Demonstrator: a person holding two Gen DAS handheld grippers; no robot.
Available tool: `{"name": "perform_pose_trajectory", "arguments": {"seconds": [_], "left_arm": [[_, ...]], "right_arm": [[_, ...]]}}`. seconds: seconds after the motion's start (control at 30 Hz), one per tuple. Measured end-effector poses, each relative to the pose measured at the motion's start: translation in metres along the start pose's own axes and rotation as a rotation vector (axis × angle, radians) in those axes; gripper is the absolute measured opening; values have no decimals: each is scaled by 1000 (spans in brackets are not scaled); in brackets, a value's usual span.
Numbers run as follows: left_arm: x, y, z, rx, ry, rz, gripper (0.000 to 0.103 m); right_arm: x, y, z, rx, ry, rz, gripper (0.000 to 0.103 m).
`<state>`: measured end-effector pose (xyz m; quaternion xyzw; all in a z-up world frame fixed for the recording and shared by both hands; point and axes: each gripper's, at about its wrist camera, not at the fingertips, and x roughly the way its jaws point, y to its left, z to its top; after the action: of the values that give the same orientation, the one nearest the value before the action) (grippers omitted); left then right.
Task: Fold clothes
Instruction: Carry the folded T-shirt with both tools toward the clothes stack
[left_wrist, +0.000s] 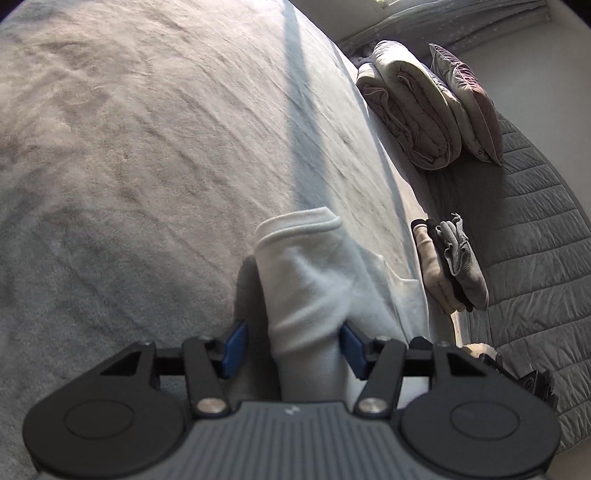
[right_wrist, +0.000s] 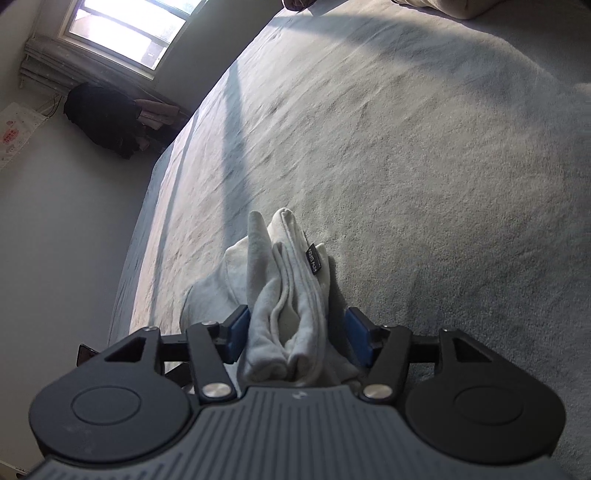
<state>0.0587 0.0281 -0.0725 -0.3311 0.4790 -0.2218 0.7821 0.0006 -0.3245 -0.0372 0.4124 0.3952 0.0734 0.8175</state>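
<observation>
- The bed (left_wrist: 129, 147) fills most of both your views: a broad, pale, plush cover with only shallow ripples, crossed by one long band of shadow. In the left view the wide stretch to the left of the garment carries nothing; in the right view the same goes for the stretch ahead and to the right.
- In the right view the bed's edge curves down your left side, with bare floor (right_wrist: 74, 229) beyond it, a window (right_wrist: 125, 33) on the far wall and a dark heap (right_wrist: 103, 118) below the window.
- In the left view the plush cover ends along a curved edge on your right, where a grey quilted surface (left_wrist: 535, 229) begins. A rolled duvet (left_wrist: 413, 110) and a pillow (left_wrist: 469, 103) lie at its far end.
- A small stack of folded clothes (left_wrist: 450, 266) sits right on that boundary, near the garment but apart from it.
- The white garment (left_wrist: 314, 280) is held up between your two grippers, above the cover.
- Your left gripper (left_wrist: 293, 349) has a thick fold between its blue pads: the right pad touches the cloth, the left stands just off it, so I cannot tell whether it grips.
- Your right gripper (right_wrist: 297, 338) holds the bunched layers the same way, left pad touching, right pad just off; a small black tag (right_wrist: 313, 260) shows on the cloth.
</observation>
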Motion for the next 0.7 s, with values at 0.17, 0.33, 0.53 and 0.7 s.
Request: {"name": "perform_pose_trajectory", "arguments": {"seconds": [0.17,0.33,0.53,0.7], "left_arm": [[2,-14,-4,69,116,-74,61],[6,-23,-26,202,187,-75,61],[3,-15,-35,287,204,-122,61],[-1,-12,-33,343,270,-155,62]], "right_arm": [[-17,2,2,-43,-5,42,60],[-22,-2,-4,-114,33,55,62],[-21,-26,-6,-151,87,69,57],[-32,-33,-7,-178,124,104,60]]}}
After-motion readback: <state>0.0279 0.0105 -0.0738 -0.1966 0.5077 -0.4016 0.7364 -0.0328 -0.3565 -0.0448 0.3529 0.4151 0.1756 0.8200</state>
